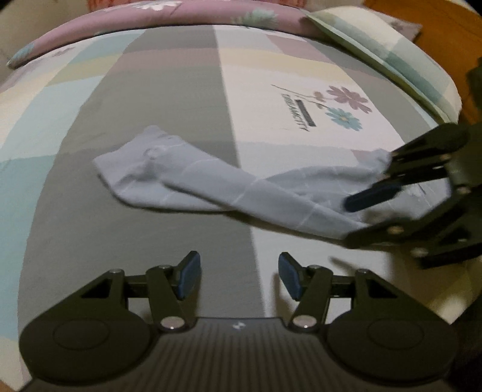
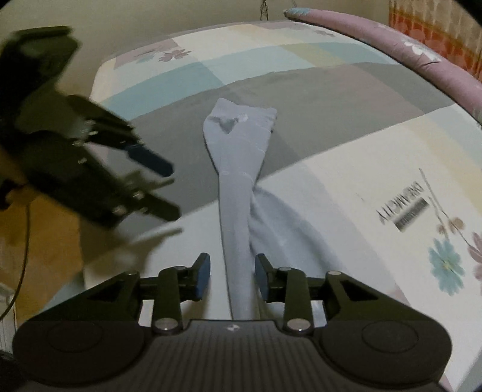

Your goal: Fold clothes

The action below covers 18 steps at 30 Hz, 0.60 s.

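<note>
Folding was barely started, by my reckoning: the pale blue garment (image 1: 211,184) lay as a long, twisted strip across the middle of the bed (image 1: 168,90), its bunched end on the grey band of the sheet and its other end trailing toward the near right corner, where my right gripper (image 2: 230,276) sat. That gripper's jaws stood apart with the cloth running up between them; I saw a gap on both sides, so the pads were not pressing on it and I judged the end as let go, not held. My left gripper (image 1: 239,276) hung over the near edge of the bed, jaws parted and empty, with only sheet between them and the garment well ahead. Both tools pointed steeply down at the bed. I thought the next move called for spreading the strip flat, each gripper taking an end, before any fold. A flowered pillow (image 1: 180,12) lay along the far edge.
</note>
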Available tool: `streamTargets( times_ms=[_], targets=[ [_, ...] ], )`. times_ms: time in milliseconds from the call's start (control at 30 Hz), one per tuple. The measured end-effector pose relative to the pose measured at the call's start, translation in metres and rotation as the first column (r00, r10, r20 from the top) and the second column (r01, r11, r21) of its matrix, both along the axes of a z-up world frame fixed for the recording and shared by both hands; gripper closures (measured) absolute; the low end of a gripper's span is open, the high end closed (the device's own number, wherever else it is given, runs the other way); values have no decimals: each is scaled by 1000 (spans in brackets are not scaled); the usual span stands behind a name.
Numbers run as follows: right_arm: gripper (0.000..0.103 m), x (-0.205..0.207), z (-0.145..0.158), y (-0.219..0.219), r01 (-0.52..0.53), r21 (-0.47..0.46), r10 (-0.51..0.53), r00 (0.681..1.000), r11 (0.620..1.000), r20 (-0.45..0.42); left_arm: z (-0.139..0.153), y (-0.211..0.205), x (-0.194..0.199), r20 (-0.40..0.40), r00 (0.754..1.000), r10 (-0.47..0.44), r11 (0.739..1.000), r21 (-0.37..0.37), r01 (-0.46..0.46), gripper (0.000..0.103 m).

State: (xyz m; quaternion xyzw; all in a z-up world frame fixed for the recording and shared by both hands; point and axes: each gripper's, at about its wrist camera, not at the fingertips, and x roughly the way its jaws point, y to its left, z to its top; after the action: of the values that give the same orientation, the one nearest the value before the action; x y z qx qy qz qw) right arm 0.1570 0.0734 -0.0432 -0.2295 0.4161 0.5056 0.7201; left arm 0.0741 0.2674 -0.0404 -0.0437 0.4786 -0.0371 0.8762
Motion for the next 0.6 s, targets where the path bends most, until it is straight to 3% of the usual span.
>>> streamTargets(
  times_ms=[67, 100, 167, 367, 467, 533, 600],
  targets=[
    [66, 4, -6, 13, 14, 4, -14, 1000, 1000, -10, 0, 9, -3, 5, 1000, 15, 1000, -21, -15, 42],
    [73, 5, -9, 19, 20, 5, -20, 1000, 1000, -15, 0, 13, -4, 7, 1000, 21, 999, -29, -21, 41],
    [97, 4, -13, 27, 30, -10, -30, 1000, 1000, -6, -1, 21, -6, 12, 999, 42, 999, -33, -41, 41],
    [97, -29, 3, 26, -73, 34, 74, 997, 997, -20, 10, 42, -17, 51, 994, 100, 994, -47, -98, 41],
    [82, -55, 3, 27, -198, 10, 198, 977, 980, -78, 15, 51, -21, 67, 988, 137, 988, -80, -132, 39],
    [74, -70, -2, 26, -241, -31, 239, 969, 970, -56, 14, 54, -23, 62, 985, 158, 983, -109, -151, 39],
    [73, -81, -6, 24, -258, -68, 258, 966, 964, -21, 11, 54, -25, 56, 985, 163, 981, -117, -156, 39]
  ],
)
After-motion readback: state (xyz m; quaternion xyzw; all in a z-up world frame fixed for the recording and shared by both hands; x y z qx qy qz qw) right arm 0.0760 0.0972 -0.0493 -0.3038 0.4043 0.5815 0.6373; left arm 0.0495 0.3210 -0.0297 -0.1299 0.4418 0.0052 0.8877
